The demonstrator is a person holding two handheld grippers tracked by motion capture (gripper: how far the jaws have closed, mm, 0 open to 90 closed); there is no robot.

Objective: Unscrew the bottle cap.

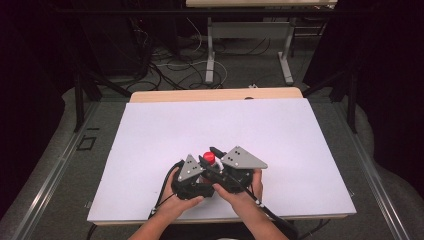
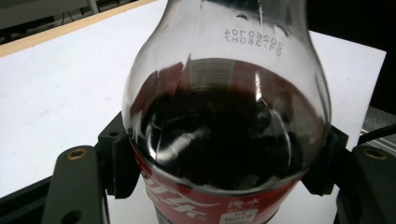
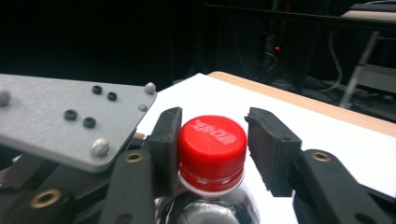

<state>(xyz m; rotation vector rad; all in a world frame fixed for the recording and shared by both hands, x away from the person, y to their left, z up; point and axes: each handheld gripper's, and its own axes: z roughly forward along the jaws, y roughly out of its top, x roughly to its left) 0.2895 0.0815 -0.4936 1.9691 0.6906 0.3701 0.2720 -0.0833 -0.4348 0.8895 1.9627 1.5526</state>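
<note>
Presently catalogued, near edge of the bench (image 1: pixel 150 135), white-topped with a wooden rim along its far side:

Item 1, cola bottle (image 2: pixel 224 140). Clear plastic, dark drink filling the shoulder, red label with white lettering at the waist, a printed date code on the bare neck. Stands upright on the white surface between the person's two hands, close to the bench's near edge. Red cap (image 3: pixel 212 144) in place on top, white lettering across it; it also shows as a red spot in the high view (image 1: pixel 209 157).

Item 2, left hand-held gripper (image 1: pixel 192 172). Closed on the bottle's body; in the left gripper view the black pads press the bottle from either side at the top of the label. Grey three-cornered plate on top.

Item 3, right hand-held gripper (image 3: pixel 212 140). Set about the cap. One pad touches the cap's side; the other stands just off it with a narrow gap, so the cap is not clamped. Grey plate likewise on top.

Item 4, surroundings. Cables and the metal legs of another table on the floor beyond the bench.
</note>
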